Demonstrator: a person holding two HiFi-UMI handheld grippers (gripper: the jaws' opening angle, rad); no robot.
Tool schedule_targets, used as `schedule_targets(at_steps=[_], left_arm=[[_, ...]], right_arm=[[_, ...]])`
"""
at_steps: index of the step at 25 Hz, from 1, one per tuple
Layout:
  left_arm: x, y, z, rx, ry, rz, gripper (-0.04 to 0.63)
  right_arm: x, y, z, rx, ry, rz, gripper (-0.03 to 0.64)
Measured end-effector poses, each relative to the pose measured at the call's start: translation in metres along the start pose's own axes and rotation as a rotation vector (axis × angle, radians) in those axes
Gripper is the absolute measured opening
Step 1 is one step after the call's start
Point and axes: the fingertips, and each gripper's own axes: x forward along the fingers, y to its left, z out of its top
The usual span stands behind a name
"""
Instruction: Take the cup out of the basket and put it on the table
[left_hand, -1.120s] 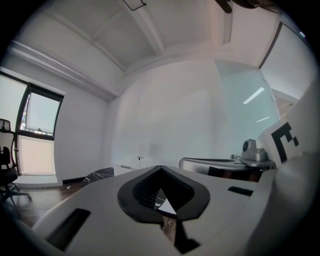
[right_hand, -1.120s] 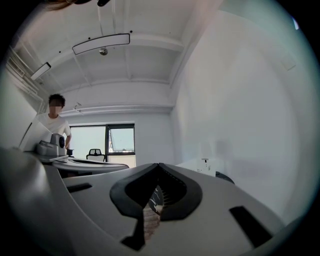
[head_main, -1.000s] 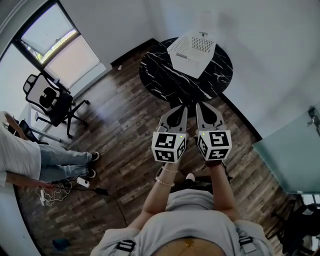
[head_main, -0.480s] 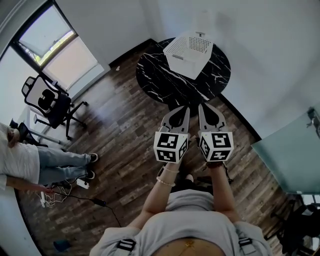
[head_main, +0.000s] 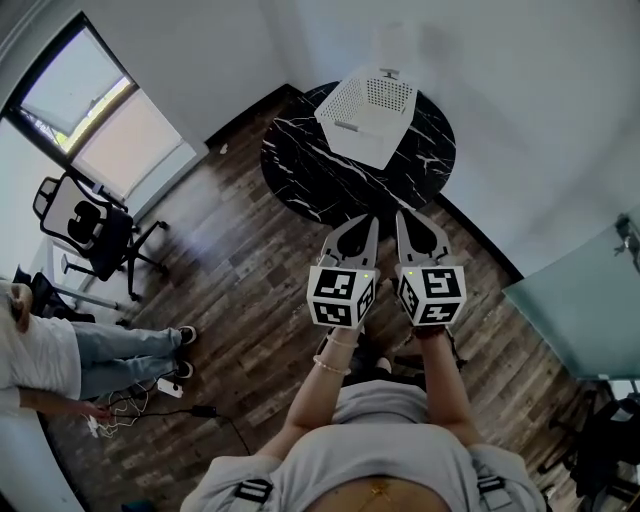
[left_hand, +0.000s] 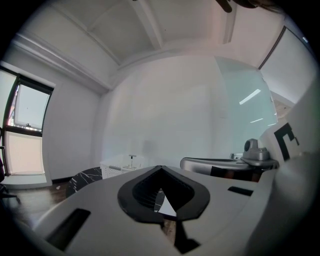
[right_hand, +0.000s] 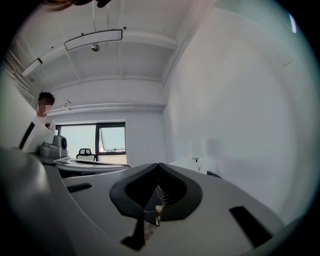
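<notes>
We are only reaching, holding the left gripper (head_main: 366, 222) and right gripper (head_main: 404, 218), jaws pressed together and empty, just short of the table (head_main: 310, 170). The cup is not showing; presumably it is lying in the basket (head_main: 372, 105) on that table. Next we are needing to spread a claw over it.

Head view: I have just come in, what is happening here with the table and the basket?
A person holds the left tool and the right tool side by side, both pointed toward a round black marble table. Both tools are shut, with nothing between their jaws. A white basket stands on the table, well apart from both tools. No cup can be made out from here, and nothing has been taken out yet.
</notes>
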Motion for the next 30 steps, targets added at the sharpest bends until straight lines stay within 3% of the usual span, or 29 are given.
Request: schedule_targets(at_steps=[15, 30], left_arm=[[0.082, 0.063, 0.02, 0.019, 0.002, -0.131, 0.006], [0.095, 0.106, 0.016, 0.01, 0.012, -0.163, 0.006]], right_arm=[[0.097, -0.018, 0.006, -0.003, -0.01, -0.114, 0.008], [0.136, -0.005, -0.003, -0.021, 0.021, -0.149, 0.009]])
